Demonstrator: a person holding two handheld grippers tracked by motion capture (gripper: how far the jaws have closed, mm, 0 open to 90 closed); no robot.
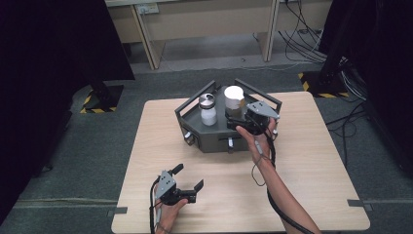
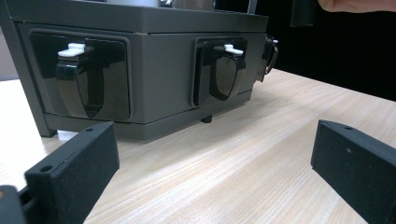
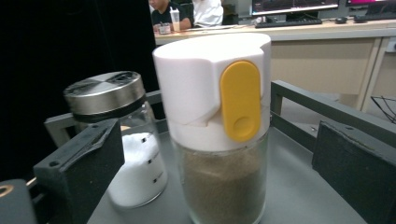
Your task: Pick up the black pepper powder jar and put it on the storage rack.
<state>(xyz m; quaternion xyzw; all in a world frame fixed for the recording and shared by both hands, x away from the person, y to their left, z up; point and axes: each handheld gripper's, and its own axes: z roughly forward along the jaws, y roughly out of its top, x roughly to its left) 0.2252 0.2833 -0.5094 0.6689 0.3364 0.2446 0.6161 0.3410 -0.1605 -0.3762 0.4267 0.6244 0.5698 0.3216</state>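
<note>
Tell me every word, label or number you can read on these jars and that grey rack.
None can be read.
White-capped jar: yellow tab, no lettering.
Steel-lidded jar: small dark marks on the glass, too small to read.
Grey rack: no label on its front.
Monitors behind: too blurred to read.

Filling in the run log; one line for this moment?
right gripper: open at brown-spice jar | left gripper: open, idle | jar on tray
</note>
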